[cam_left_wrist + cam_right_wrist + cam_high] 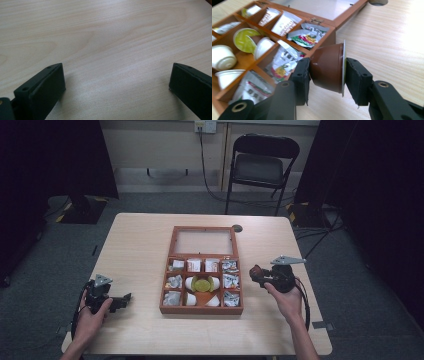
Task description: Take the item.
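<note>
Nearest the lens, the right gripper (327,72) pinched a brown capsule (327,69) between its jaws, one jaw on its base and one on its foil lid, just beside the right edge of the wooden box (201,309); the box stood open at mid-worktop (140,240), its compartments holding sachets and white capsules; the left gripper (117,80) sat wide open over bare wood.

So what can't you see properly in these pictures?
- The print on the packets in the wooden box: too small in the high view, blurred in the right gripper view.
- The foil face of the brown capsule: pressed against the right gripper.
- The box's left part: cut off in the right gripper view.
</note>
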`<state>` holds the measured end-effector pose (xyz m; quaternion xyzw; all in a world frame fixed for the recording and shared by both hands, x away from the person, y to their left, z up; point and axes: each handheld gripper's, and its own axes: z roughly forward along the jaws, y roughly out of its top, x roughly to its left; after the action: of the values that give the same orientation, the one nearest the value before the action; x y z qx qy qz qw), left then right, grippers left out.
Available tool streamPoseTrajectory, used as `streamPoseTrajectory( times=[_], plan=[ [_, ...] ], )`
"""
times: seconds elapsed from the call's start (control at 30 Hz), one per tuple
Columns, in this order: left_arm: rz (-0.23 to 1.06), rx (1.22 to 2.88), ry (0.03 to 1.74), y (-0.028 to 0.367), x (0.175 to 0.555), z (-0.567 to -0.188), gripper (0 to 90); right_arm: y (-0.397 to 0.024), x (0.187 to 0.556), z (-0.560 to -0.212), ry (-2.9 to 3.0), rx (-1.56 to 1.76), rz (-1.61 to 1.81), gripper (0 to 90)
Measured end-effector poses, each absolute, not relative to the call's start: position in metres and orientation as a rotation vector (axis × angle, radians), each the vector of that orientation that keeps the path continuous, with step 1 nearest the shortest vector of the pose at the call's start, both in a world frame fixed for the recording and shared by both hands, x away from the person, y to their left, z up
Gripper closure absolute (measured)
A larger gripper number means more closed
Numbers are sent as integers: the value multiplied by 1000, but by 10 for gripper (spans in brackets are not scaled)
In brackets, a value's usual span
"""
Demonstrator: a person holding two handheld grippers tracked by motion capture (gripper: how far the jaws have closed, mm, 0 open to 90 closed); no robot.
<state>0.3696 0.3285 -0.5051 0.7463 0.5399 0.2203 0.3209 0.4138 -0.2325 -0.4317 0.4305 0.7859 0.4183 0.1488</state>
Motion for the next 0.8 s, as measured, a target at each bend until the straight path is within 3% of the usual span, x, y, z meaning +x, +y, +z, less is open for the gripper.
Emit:
streamPoseTrajectory(
  times=[0.8],
  plan=[
    [575,1963,1418,329,370,-505,0,-236,441,-472,2308,1363,1038,552]
  ],
)
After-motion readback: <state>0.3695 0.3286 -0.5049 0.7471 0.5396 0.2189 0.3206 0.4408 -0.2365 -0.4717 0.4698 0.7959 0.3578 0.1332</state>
